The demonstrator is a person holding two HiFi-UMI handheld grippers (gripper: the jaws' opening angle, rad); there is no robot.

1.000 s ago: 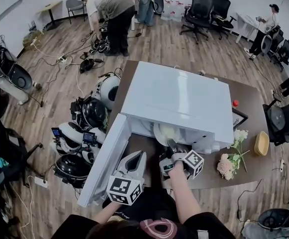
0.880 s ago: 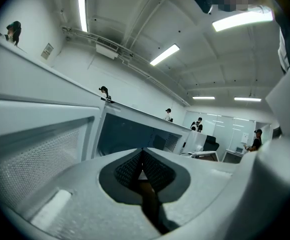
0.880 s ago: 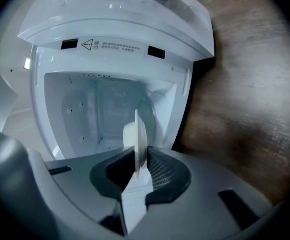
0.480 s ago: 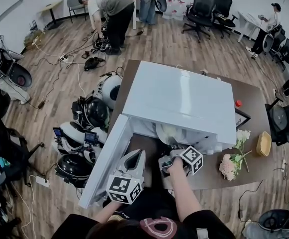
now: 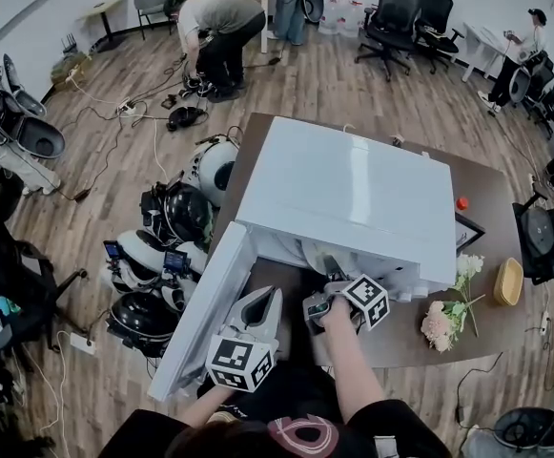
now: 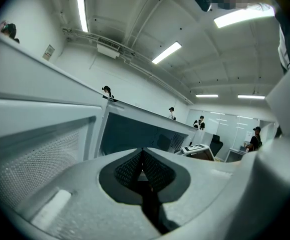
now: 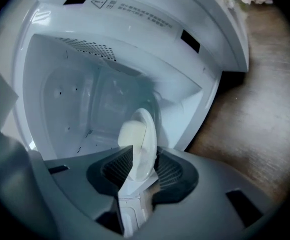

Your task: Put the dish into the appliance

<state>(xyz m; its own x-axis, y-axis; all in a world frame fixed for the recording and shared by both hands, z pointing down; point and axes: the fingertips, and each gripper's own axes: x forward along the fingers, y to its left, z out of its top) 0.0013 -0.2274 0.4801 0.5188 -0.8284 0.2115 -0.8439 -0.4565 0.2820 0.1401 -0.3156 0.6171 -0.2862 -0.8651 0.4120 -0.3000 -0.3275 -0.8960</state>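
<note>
Only its own view shows the dish (image 7: pixel 137 136) pinched in right gripper (image 7: pixel 143 169) — jaws just opening; left gripper (image 6: pixel 144 168) closed

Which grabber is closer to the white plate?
Right. The right gripper has the round white dish between its fingers, which have just been opening; the left gripper hangs outside by the white microwave's open door.

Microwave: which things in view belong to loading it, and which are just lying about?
In the job: white plate, microwave, its open door.
Lying about: flower bunch, yellow bowl, small red object, office chairs, floor cables.
</note>
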